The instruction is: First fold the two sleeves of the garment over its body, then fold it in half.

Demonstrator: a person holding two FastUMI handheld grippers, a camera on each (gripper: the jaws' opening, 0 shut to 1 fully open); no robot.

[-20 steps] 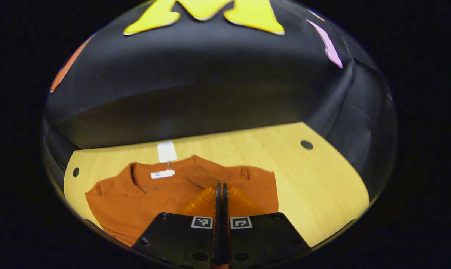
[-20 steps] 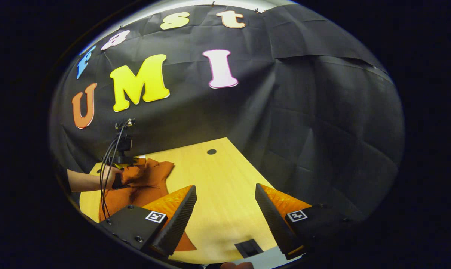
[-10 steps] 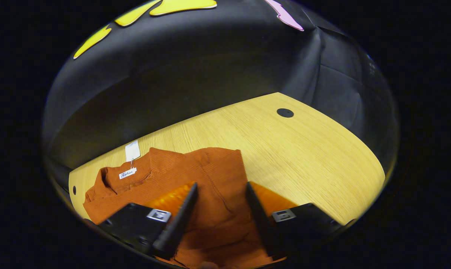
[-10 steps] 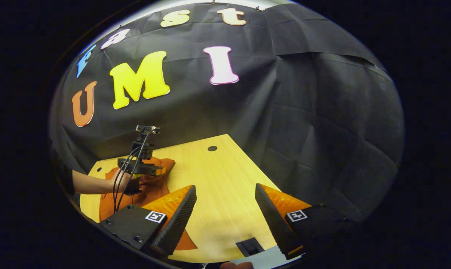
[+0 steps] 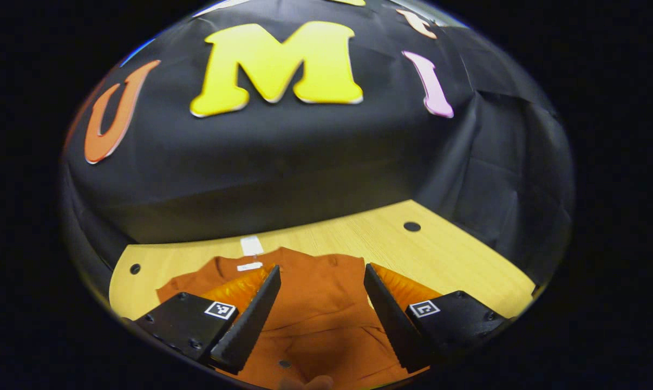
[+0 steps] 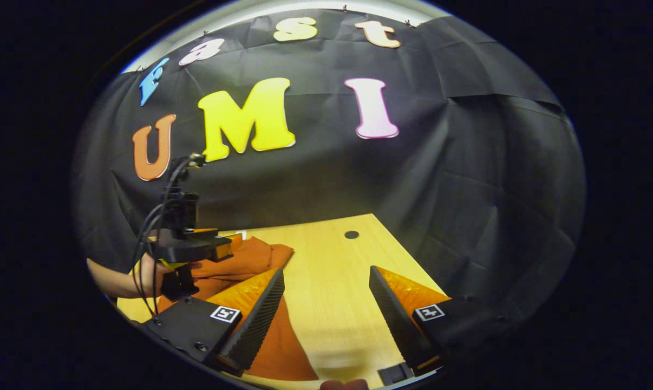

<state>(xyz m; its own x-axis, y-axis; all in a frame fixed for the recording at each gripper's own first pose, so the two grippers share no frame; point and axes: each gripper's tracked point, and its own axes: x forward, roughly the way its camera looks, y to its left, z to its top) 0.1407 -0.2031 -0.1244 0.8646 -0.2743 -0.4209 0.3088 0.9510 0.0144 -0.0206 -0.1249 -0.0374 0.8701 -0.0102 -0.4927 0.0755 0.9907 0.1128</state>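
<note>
Above the garment (image 5: 315, 303), left gripper (image 5: 321, 276) hangs with fingers spread, gripping nothing. Right gripper (image 6: 326, 281) likewise spread, over bare table (image 6: 332, 303) beside the cloth. Garment lies flat on the wooden table, white tag (image 5: 250, 245) at its collar.

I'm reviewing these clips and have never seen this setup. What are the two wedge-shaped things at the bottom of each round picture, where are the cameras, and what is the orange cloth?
No robot here: a person holds a two-finger gripper in each hand. Each round picture comes from a fisheye camera riding on one gripper, looking along its fingers. In the left gripper view, the left gripper is open and holds nothing, above an orange garment lying on a wooden table, a white tag at its collar. In the right gripper view, the right gripper is open too, over bare table beside the garment's edge. Farther off there, a hand holds the left gripper.
</note>
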